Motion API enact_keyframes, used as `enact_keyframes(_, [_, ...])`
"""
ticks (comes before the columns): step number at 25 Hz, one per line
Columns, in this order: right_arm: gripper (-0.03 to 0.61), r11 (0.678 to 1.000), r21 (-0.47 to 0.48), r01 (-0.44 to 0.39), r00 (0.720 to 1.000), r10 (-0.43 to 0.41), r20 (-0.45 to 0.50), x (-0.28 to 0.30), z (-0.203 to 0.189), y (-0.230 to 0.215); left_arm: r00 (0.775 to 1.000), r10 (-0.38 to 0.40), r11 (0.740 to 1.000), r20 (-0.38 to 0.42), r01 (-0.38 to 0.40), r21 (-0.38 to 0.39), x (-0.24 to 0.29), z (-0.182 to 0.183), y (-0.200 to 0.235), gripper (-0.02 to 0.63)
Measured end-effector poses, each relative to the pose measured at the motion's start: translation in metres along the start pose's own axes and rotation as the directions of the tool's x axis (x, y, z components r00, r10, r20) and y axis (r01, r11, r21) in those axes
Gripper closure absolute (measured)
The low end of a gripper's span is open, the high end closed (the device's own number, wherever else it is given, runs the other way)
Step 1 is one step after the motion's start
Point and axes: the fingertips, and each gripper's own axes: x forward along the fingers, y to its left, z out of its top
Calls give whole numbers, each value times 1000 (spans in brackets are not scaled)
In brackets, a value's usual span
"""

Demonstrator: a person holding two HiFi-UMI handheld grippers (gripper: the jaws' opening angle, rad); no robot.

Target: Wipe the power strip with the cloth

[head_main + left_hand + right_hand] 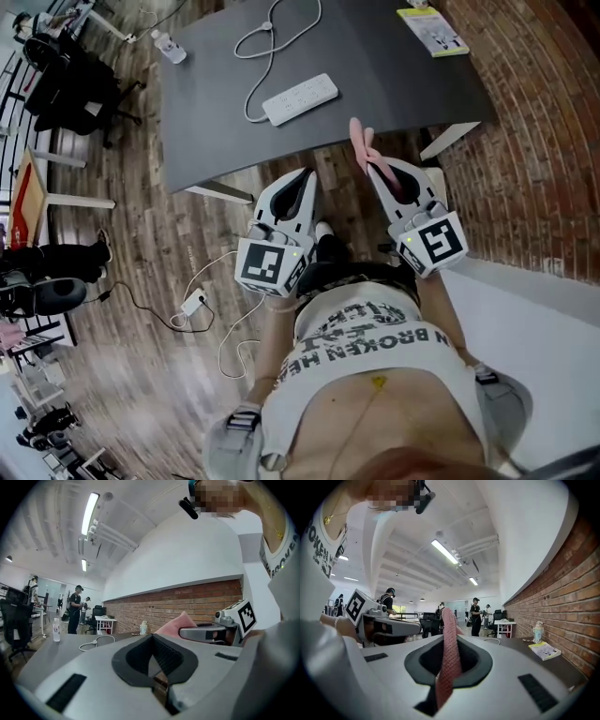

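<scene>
A white power strip [300,98] lies on the dark grey table [206,103], its white cable [272,37] looping toward the far side. Both grippers hang in front of the table's near edge, short of the strip. My right gripper [373,161] is shut on a pink cloth [362,141], which sticks up between its jaws; in the right gripper view the cloth [450,648] runs upright through the shut jaws. My left gripper [306,178] is shut with nothing in it. From the left gripper view the cloth [176,622] shows beside the right gripper [206,632].
A yellow-green booklet [432,30] lies at the table's far right and a clear bottle [169,47] at its far left. A brick wall [534,141] runs along the right. On the wooden floor lies a white adapter with cable [193,302]. Several people stand far off.
</scene>
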Motion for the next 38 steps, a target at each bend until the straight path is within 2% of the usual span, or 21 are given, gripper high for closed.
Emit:
enact_keyframes(9, [561,1000,21,-14,1000,14,-19,81,-6,-7,998,-49,999,-34,49,0,26,-4,61,606])
enact_keyframes(18, [561,997,30,-77,996,78,-36,128,-10,-42,999,-28,1000,-32,28,-1,65,-1,92,606])
enact_keyframes(26, [561,977,-9,-212,977,212,-28,182,16,-88,998,56,998,-1,-56,-1,119,26,119,606])
enact_keyframes(33, [561,946,-7,-325,945,324,-44,204,7,-108,984,175,985,17,-175,-15,148,25,132,606])
enact_keyframes(38, [561,938,2,-346,936,346,-61,218,4,-111,974,228,973,10,-228,-21,146,23,151,606])
